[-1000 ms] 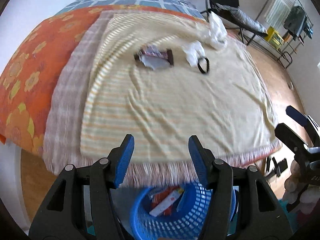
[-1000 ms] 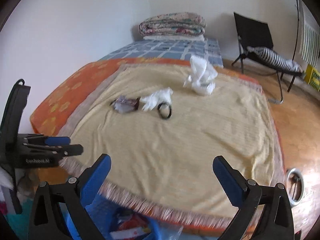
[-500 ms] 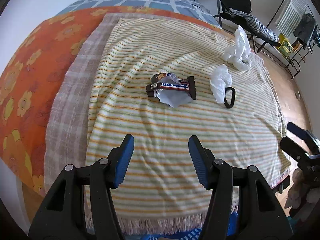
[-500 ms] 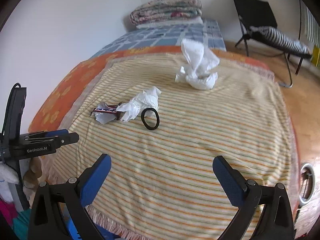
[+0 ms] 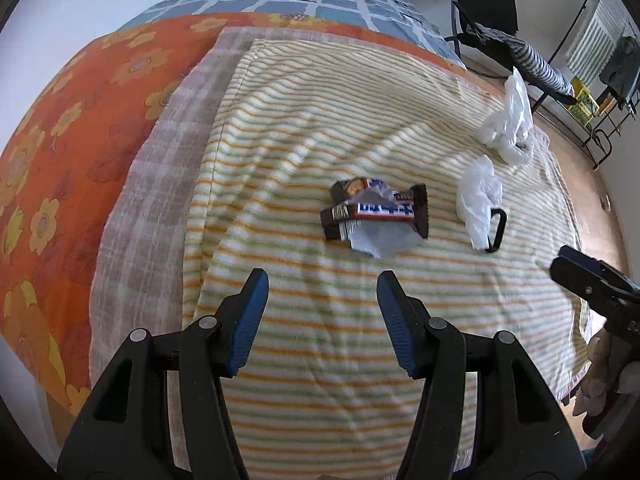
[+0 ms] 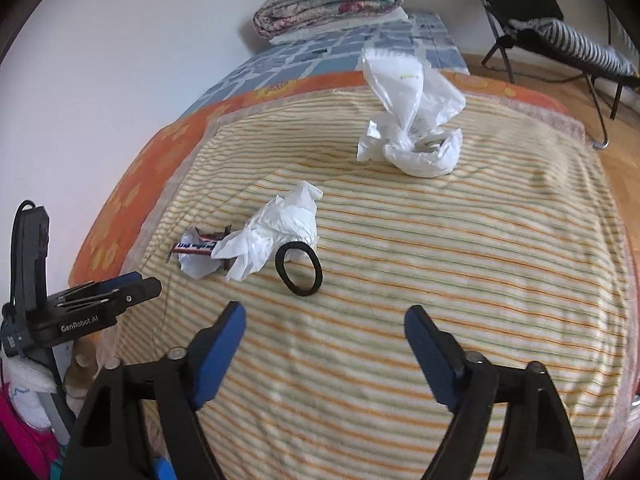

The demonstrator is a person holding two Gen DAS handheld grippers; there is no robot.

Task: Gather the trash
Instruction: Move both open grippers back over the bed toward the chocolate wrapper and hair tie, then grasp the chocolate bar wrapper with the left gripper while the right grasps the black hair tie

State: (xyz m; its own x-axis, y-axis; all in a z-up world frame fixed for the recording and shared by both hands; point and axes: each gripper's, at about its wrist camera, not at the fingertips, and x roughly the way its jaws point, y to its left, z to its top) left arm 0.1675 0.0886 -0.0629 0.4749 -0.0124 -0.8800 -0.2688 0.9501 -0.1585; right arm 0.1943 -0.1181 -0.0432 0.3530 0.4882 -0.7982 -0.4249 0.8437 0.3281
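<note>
1. Both grippers have advanced over the bed since a second ago; the blue basket has dropped out of view.
2. Left gripper (image 5: 320,304) has its fingers spread, empty, the candy wrapper (image 5: 374,216) just ahead.
3. Right gripper (image 6: 324,340) gapes wide, empty, near the black hair tie (image 6: 299,268).
4. Crumpled white plastic (image 6: 276,232) lies between wrapper and tie on the striped blanket (image 6: 460,260); a larger plastic bag (image 6: 412,128) sits farther back.

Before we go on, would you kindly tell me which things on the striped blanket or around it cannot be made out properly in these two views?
- Brown candy wrapper, right wrist view: its far end is hidden behind the small crumpled white tissue.
- Black hair tie, left wrist view: partly covered by that tissue.
- Large crumpled white plastic bag: whatever it holds is hidden in both views.
- Wrapper lettering, left wrist view: too blurred to read.
</note>
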